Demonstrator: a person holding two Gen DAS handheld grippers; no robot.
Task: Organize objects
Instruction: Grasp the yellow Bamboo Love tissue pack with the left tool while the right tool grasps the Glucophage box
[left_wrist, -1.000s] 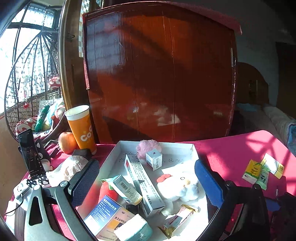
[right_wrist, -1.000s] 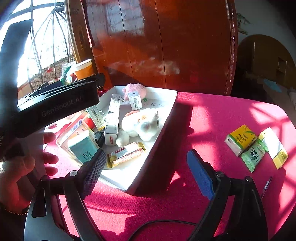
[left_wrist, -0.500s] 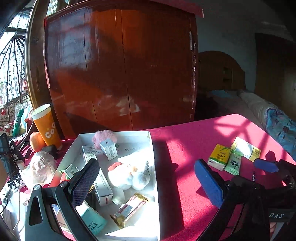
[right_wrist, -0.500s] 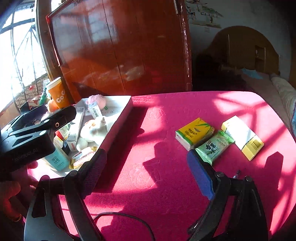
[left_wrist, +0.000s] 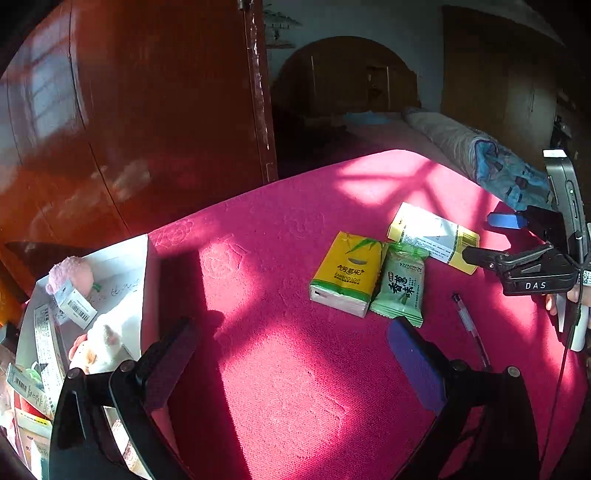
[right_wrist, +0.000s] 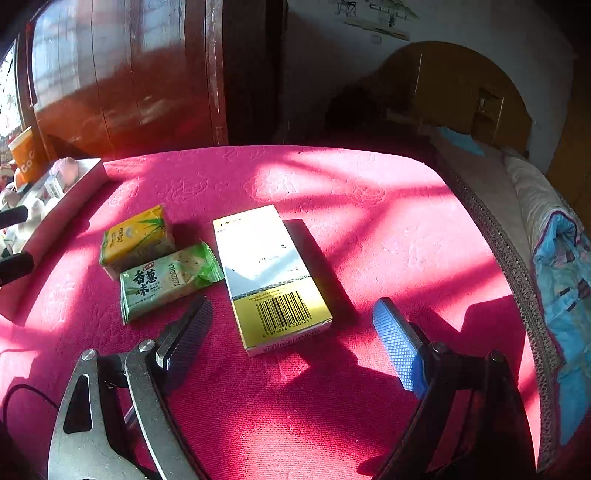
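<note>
Three packets and a pen are lying loose on the pink bench (right_wrist: 369, 206), outside the white box (left_wrist: 146, 280), so by my reading the sorting is only partly done. In the left wrist view the box is sitting at the lower left of the frame, already holding a pink plush (left_wrist: 70, 271), a white plush (left_wrist: 105, 343) and several small cartons. What is waiting is grouped right of centre in that view: a yellow tissue pack (left_wrist: 347, 271), a green snack packet (left_wrist: 402, 286) touching its right side, a white-and-yellow carton (left_wrist: 432, 236) just beyond, and a pen (left_wrist: 469, 325) lying apart towards the lower right.

Both sets of tongs are standing wide open and gripping nothing. The left tongs (left_wrist: 291, 365) are hovering over bare cloth, with the tissue pack and snack packet just ahead of their right pad. The right tongs (right_wrist: 295, 339) are straddling the near end of the carton (right_wrist: 269, 273), which is lying between the pads without either touching it.

Judging from this, the carton is the likeliest next pick, and all four loose things are awaiting a move to the box at the upper left of the right wrist view (right_wrist: 66, 192).
</note>
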